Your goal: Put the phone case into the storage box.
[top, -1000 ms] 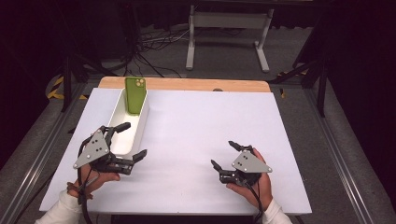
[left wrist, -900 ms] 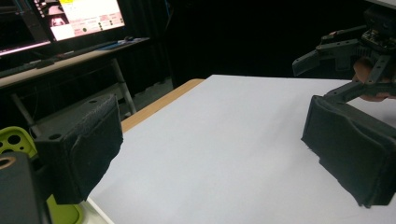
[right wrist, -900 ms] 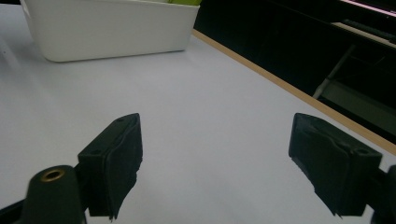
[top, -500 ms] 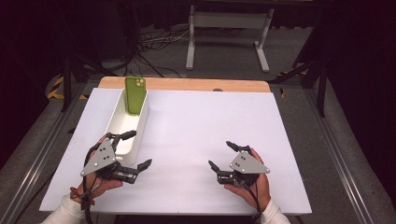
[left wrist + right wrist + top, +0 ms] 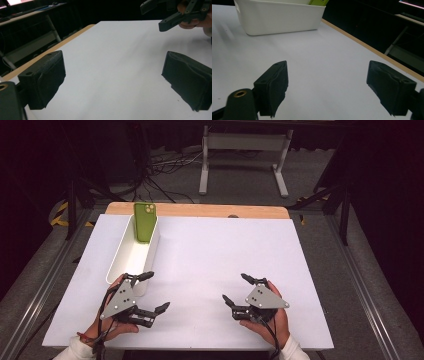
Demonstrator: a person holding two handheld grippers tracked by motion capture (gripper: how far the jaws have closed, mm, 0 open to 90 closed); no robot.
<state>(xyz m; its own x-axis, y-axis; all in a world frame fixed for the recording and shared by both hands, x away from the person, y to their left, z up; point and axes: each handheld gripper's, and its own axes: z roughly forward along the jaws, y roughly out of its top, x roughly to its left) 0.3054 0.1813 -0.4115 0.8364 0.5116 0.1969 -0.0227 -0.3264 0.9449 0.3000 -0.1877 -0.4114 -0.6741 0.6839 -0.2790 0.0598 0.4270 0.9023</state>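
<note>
On the white worktop [image 5: 215, 265] a person holds a claw in each hand, both low over the near edge and both released, with nothing between the jaws. The left claw [image 5: 156, 292] sits just beside the near end of a long white bin [image 5: 131, 257], its upper jaw close above the bin's near rim, though whether it touches the rim cannot be told, and its lower jaw over bare worktop. In the left gripper view the left claw's two black jaws stand wide apart over the plain white surface, and the right claw [image 5: 160, 15], gripped by fingers, shows in the upper right corner of that view. The right claw [image 5: 235, 289] rests well apart from the bin, on the right half of the worktop, its jaws pointing toward the left claw. In the right gripper view its jaws also stand wide with only white worktop between them, and the bin [image 5: 279, 17] lies farther off at the upper left. A green phone [image 5: 145, 221] stands upright at the far end of the bin, leaning against its end wall, near the wooden strip [image 5: 200, 210] along the worktop's far edge. A corner of the phone [image 5: 318, 2] shows above the bin's rim in the right gripper view.
</note>
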